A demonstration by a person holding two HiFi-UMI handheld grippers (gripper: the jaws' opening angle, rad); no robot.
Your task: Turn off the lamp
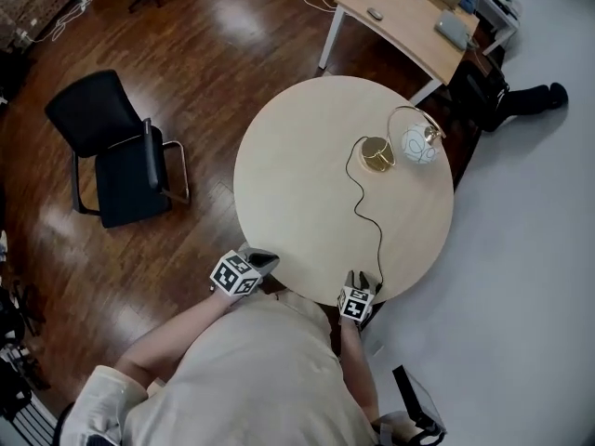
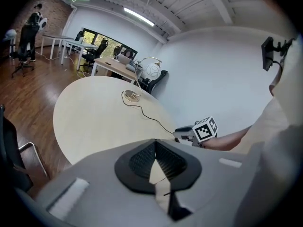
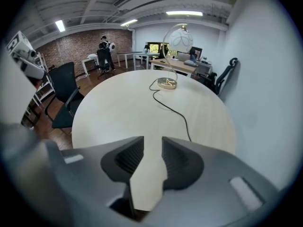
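Observation:
The lamp [image 1: 416,142] has a gold base, an arched gold stem and a white globe shade, and stands on the far right of the round wooden table [image 1: 288,184]. Its black cord [image 1: 367,214] runs across the top to the near edge. My right gripper [image 1: 359,282] hovers at that edge right beside the cord, open with nothing between its jaws [image 3: 147,150]. My left gripper [image 1: 260,260] sits at the near edge further left, shut and empty [image 2: 155,148]. The lamp [image 3: 166,83] lies well ahead of both, also seen as the lamp [image 2: 142,74].
A black office chair [image 1: 116,151] stands on the wood floor left of the table. A rectangular desk [image 1: 400,21] with a laptop is behind the table. A seated person's leg [image 1: 525,98] reaches in at the far right. Another person [image 3: 105,51] stands far back.

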